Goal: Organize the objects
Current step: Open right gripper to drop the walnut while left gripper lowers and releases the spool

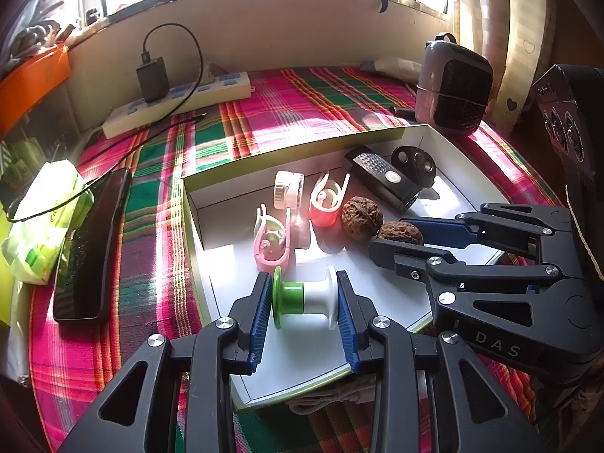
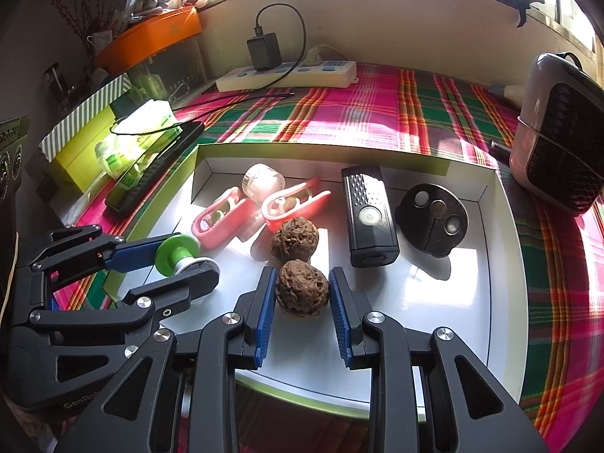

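Green-white spool (image 1: 305, 298) between left gripper (image 1: 305, 315) pads

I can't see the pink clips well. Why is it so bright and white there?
Left wrist view: window sunlight glares off the white box floor, washing out the pink plastic clips and small white round jar. Right wrist view: the same glare is milder, with dark shadows beside the brown wrinkled walnuts.
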A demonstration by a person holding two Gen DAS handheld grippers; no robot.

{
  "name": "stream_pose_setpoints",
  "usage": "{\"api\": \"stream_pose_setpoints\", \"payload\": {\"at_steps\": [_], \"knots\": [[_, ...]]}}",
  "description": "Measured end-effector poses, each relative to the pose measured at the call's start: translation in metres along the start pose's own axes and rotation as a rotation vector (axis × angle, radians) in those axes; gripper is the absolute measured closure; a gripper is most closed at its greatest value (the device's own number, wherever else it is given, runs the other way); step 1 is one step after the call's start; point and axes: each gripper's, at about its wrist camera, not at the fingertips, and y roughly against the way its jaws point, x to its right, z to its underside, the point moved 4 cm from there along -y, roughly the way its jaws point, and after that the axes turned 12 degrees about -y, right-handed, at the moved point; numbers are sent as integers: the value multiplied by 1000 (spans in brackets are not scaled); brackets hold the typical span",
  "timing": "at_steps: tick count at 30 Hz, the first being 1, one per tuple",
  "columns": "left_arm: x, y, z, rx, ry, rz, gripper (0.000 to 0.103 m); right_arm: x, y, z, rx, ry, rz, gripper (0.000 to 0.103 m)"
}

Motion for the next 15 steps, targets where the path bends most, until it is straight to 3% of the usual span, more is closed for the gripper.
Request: {"api": "stream_pose_setpoints", "payload": {"at_steps": [6,8,15], "knots": [[-1,1,0,0,3,1,72,0,1,1,-3,2,1,73],[-1,1,0,0,5,0,72,0,1,1,-3,0,-4,65],[-1,3,1,1,9,-1,72,1,1,0,-3,1,11,62]]}}
